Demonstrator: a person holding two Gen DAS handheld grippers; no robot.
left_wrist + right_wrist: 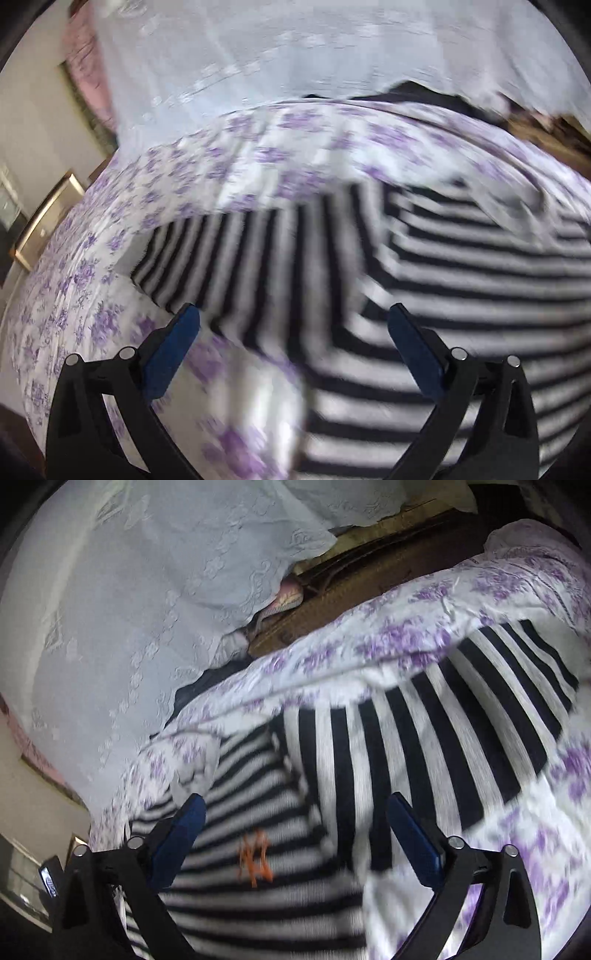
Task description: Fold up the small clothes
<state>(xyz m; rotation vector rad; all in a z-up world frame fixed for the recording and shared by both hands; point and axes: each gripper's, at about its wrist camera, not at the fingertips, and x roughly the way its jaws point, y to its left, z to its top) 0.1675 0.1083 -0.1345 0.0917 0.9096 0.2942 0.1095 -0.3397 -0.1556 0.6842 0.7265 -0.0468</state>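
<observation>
Right now the black-and-white striped knit top (258, 893) lies spread on the white bed sheet with purple flowers (424, 620), and it is the thing to fold. It has a small orange logo (255, 856) on its front, just under the right gripper. One striped sleeve (443, 723) reaches out past the logo, toward the far edge of the sheet. The other sleeve (229, 258) stretches out from the body of the top in the left view. The right gripper (295, 834) hangs over the logo with its blue jaws wide apart and nothing in them. The left gripper (293, 343) hangs over the place where that other sleeve meets the body, jaws also wide apart and holding nothing. The pictures are blurry, so small creases are hard to see. It looks like the folding has not started yet. I think the next move is to pinch a sleeve and bring it over the body. Beyond the top hangs a white lace curtain (129, 609).
</observation>
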